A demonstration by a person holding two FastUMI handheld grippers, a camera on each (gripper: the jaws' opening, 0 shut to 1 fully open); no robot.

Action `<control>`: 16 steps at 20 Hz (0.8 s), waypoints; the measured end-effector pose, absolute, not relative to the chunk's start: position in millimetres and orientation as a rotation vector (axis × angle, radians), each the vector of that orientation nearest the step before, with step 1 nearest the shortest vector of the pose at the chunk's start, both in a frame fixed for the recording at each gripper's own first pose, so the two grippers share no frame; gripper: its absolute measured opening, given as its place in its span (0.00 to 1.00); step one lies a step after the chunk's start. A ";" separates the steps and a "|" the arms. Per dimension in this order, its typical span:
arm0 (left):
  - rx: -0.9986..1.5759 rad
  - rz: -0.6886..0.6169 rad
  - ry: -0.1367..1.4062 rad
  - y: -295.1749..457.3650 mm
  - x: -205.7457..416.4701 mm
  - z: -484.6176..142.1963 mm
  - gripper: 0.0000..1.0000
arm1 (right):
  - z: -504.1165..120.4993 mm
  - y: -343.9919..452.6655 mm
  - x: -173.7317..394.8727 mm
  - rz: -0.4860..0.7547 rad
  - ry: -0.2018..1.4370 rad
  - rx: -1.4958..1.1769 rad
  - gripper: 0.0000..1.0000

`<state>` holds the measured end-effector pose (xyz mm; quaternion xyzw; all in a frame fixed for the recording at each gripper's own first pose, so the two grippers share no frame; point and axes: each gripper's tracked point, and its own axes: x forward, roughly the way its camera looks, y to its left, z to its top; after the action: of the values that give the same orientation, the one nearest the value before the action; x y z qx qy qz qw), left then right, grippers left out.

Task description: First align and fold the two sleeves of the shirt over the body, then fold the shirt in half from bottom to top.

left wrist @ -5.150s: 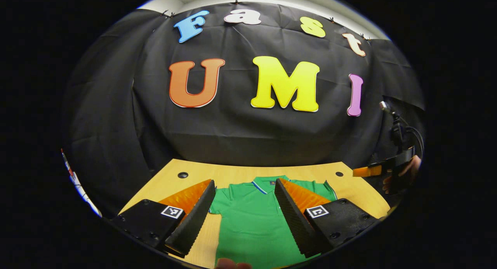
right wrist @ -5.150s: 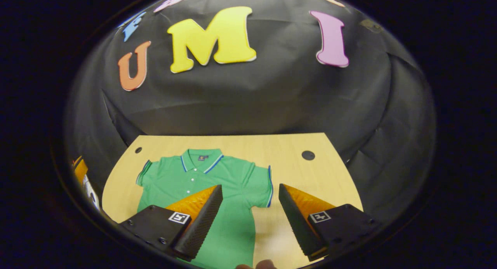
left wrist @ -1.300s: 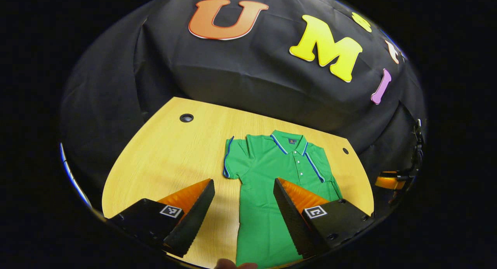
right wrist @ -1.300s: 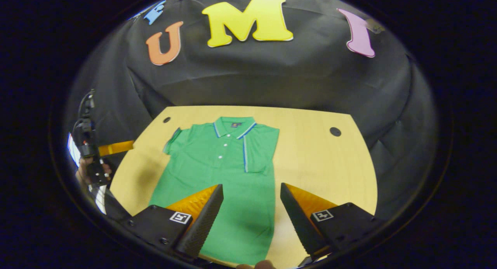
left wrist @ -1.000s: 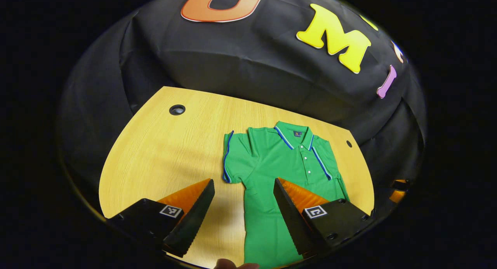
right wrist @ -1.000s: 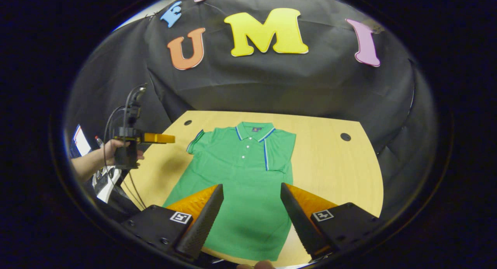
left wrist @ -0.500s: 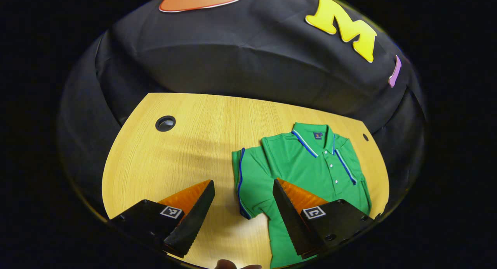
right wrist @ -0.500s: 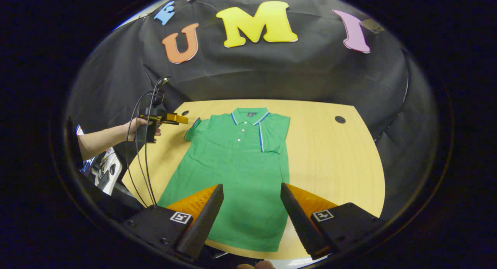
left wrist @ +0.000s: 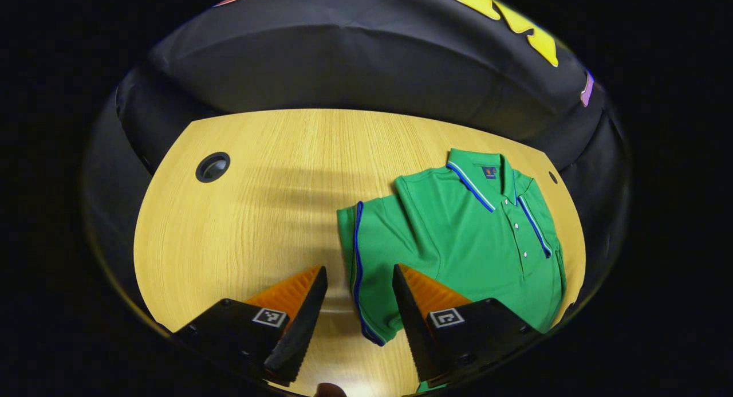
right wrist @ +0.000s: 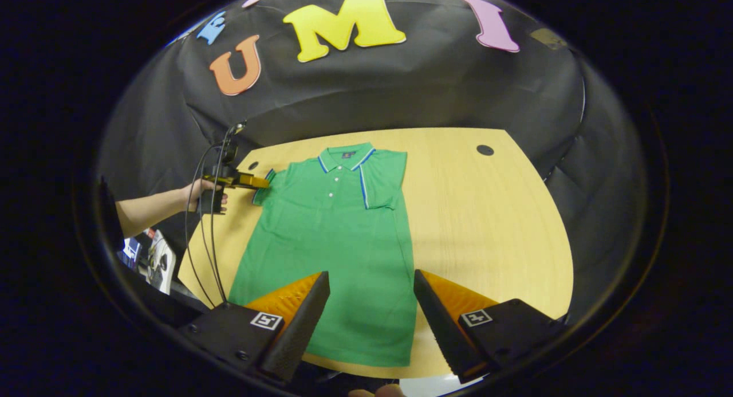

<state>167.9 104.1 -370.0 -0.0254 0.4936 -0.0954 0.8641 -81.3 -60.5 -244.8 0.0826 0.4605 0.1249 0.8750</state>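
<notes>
Left gripper view, against half a second ago: shirt larger and nearer, its left sleeve now lying between the two fingers of the left tongs; the gap between those fingers is slightly narrower. Right gripper view, same interval: the left tongs, seen far off, have moved in from beside the sleeve to its edge; shirt placement on the worktop is unchanged.

Left tongs: spread, fingers either side of the blue-trimmed sleeve hem; whether they touch the cloth cannot be told. A hand and bare forearm hold them from the worktop's left side, cables hanging below.

Right tongs: spread wide, holding nothing, poised over the shirt's lower hem at the near worktop edge.

Shirt: green polo, blue-and-white trim on collar and sleeves, lying flat with collar toward the booth wall. Right sleeve already folded over the body; left sleeve still spread out sideways.

Surroundings: light wood worktop with a round cable hole at each far corner. Black cloth wall behind. Papers or objects at the far left below the forearm, too small to identify.
</notes>
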 end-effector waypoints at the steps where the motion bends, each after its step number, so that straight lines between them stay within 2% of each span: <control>1: -0.042 -0.185 1.040 106.5 168.8 -372.4 0.74 | -245.2 -61.7 -80.3 0.255 0.962 0.184 0.96; 4: -0.011 -0.183 1.051 104.0 169.5 -373.7 0.66 | -248.4 -67.6 -79.0 0.243 0.963 0.190 0.97; 5: -0.004 -0.180 1.056 102.1 169.6 -374.2 0.71 | -249.4 -70.0 -78.6 0.238 0.964 0.192 0.97; 6: 0.005 -0.174 1.061 100.2 170.2 -374.7 0.65 | -250.7 -72.1 -78.8 0.231 0.966 0.198 0.96; 8: 0.050 -0.144 1.071 106.5 171.9 -376.6 0.40 | -254.0 -77.8 -79.6 0.214 0.976 0.219 0.96; 9: 0.065 -0.127 1.068 107.9 173.9 -375.6 0.32 | -254.7 -78.3 -80.9 0.212 0.982 0.238 0.96; 10: 0.074 -0.120 1.073 108.2 173.2 -376.2 0.13 | -256.0 -78.4 -80.4 0.208 0.983 0.253 0.96; 12: 0.072 -0.111 1.077 107.0 172.6 -376.5 0.07 | -259.8 -82.4 -81.9 0.200 0.985 0.257 0.96; 16: 0.076 -0.095 1.053 108.7 173.0 -361.9 0.03 | -255.2 -89.7 -76.8 0.180 0.956 0.282 0.97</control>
<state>173.0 108.7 -361.9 0.0362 0.5022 -0.0454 0.8628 -76.8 -89.7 -255.2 0.1349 0.4580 0.0861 0.8744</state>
